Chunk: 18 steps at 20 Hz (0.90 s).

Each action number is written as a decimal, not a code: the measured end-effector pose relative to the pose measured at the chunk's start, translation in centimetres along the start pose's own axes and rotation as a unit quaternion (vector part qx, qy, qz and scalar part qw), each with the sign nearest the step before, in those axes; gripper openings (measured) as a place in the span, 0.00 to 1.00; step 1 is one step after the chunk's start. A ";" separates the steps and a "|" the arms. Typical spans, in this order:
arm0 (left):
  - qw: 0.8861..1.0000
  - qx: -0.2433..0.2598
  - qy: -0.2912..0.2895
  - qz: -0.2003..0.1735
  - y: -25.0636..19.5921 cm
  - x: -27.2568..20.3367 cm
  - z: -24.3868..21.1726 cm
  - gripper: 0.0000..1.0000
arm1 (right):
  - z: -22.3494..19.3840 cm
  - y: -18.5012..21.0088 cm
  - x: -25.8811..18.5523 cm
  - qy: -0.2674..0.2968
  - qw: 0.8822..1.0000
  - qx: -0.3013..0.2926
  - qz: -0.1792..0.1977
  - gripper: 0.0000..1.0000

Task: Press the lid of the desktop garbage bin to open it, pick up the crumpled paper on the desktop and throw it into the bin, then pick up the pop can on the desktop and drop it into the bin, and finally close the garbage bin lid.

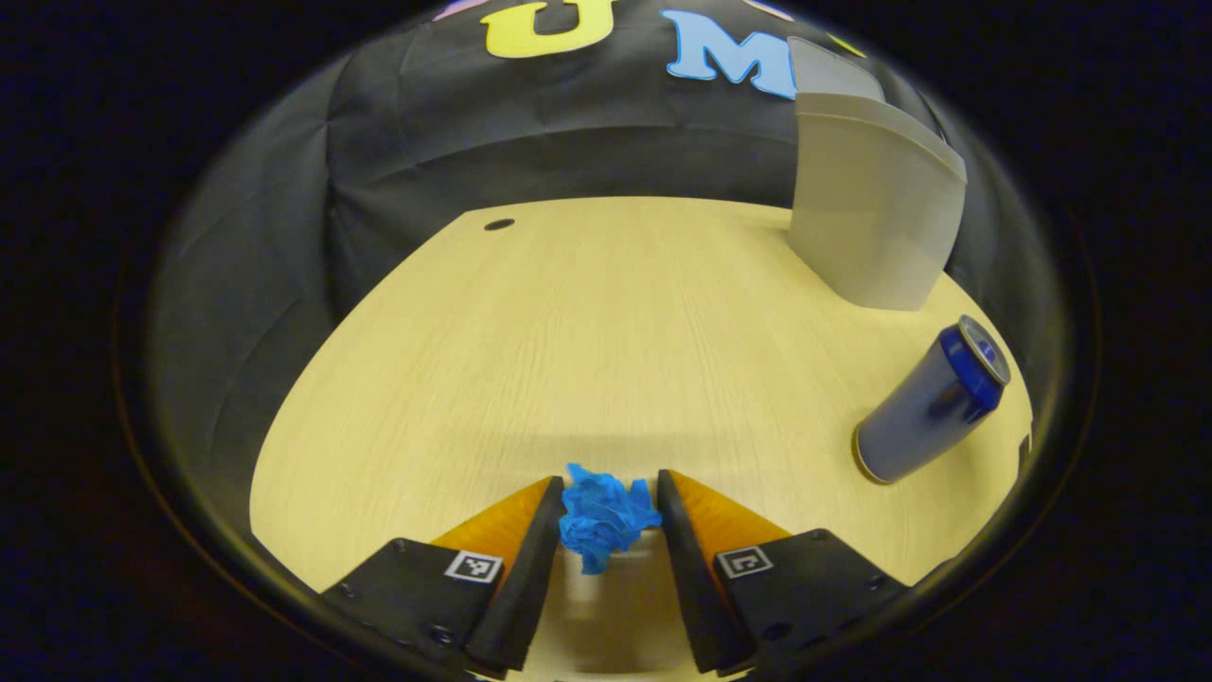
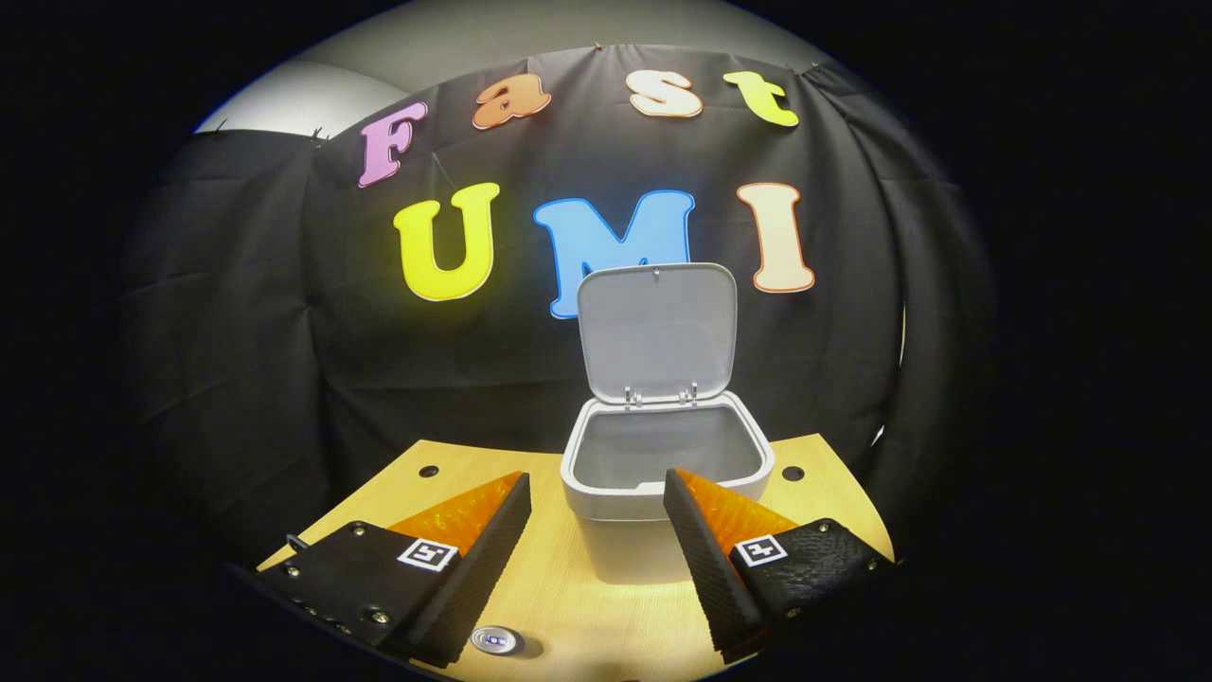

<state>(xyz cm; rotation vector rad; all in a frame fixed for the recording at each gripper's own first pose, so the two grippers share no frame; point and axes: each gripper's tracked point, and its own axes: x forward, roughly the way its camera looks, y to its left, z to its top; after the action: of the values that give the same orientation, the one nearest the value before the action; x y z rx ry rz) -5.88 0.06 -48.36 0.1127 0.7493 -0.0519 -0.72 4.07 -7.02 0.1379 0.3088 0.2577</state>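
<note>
The table (image 1: 587, 313) is the largest thing, a light wooden top with a rounded far edge, and the black cloth wall hangs behind it. In the left gripper view a small dark round hole (image 1: 498, 224) sits near its far left edge.

The bin (image 2: 663, 511) stands on the table in the right gripper view, in the middle and toward the far side. It is pale grey with a thick rim, and its inside looks bare as far as the view reaches. The lid (image 2: 657, 332) is open and stands upright on two hinges at the far rim. In the left gripper view the same bin (image 1: 871, 218) is at the far right of the table.

The can (image 1: 933, 403) is dark blue with a silver top. In the left gripper view it stands on the table at the right, nearer than the bin and apart from it. In the right gripper view its top (image 2: 495, 640) shows at the near edge, low between the fingers.

The right gripper (image 2: 597, 493) hovers above the table facing the bin, with its fingers spread wide and nothing between them.

The left gripper (image 1: 603, 493) is low over the near part of the table. The crumpled paper (image 1: 606, 516), bright blue, lies between its fingers. The left finger seems to touch it, but the right one is just beside it; whether both press on it, I cannot tell.
</note>
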 end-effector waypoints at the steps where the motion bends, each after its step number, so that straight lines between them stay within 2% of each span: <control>1: 1.000 0.005 0.000 0.004 0.1 -0.1 0.1 0.50 | -0.1 0.1 0.1 0.001 1.000 0.000 0.001 0.91; 2: 1.000 0.007 0.002 0.004 0.0 -0.1 0.1 0.41 | -0.3 0.1 0.1 0.003 1.000 -0.001 0.002 0.91; 3: 1.000 0.007 0.002 0.004 0.0 -0.1 0.2 0.37 | -0.5 0.2 0.0 0.005 1.000 -0.002 0.004 0.91; 4: 1.000 0.005 0.004 0.003 0.0 -0.2 0.1 0.41 | -0.6 0.3 0.0 0.006 1.000 -0.002 0.005 0.91; 5: 1.000 0.002 0.005 0.002 0.1 -0.2 0.2 0.39 | -0.9 0.3 0.0 0.008 1.000 -0.003 0.006 0.91; 6: 1.000 -0.003 0.006 0.002 0.1 -0.2 0.3 0.41 | -1.1 0.3 0.0 0.010 1.000 -0.005 0.006 0.91; 9: 1.000 -0.011 -0.003 0.005 0.6 -0.6 1.5 0.36 | -1.9 0.8 -0.2 0.017 1.000 -0.009 0.011 0.91; 10: 1.000 -0.011 -0.009 0.006 0.7 -0.8 2.2 0.39 | -2.4 1.0 -0.2 0.020 1.000 -0.011 0.014 0.91; 16: 0.999 -0.012 -0.051 0.011 1.4 -2.2 7.2 0.36 | -4.9 2.8 -0.3 0.042 0.998 -0.020 0.038 0.91; 17: 0.998 -0.012 -0.060 0.010 1.3 -2.5 8.2 0.36 | -5.6 3.1 -0.3 0.048 0.998 -0.021 0.042 0.96; 18: 0.998 -0.012 -0.066 0.009 1.3 -2.7 8.9 0.36 | -6.2 3.4 -0.3 0.053 0.997 -0.022 0.046 0.97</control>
<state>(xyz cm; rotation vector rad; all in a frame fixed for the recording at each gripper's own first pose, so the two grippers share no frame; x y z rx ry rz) -1.71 0.26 -39.91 0.0927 0.6166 -0.0328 -3.69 7.84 -12.19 0.0951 0.4025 0.3631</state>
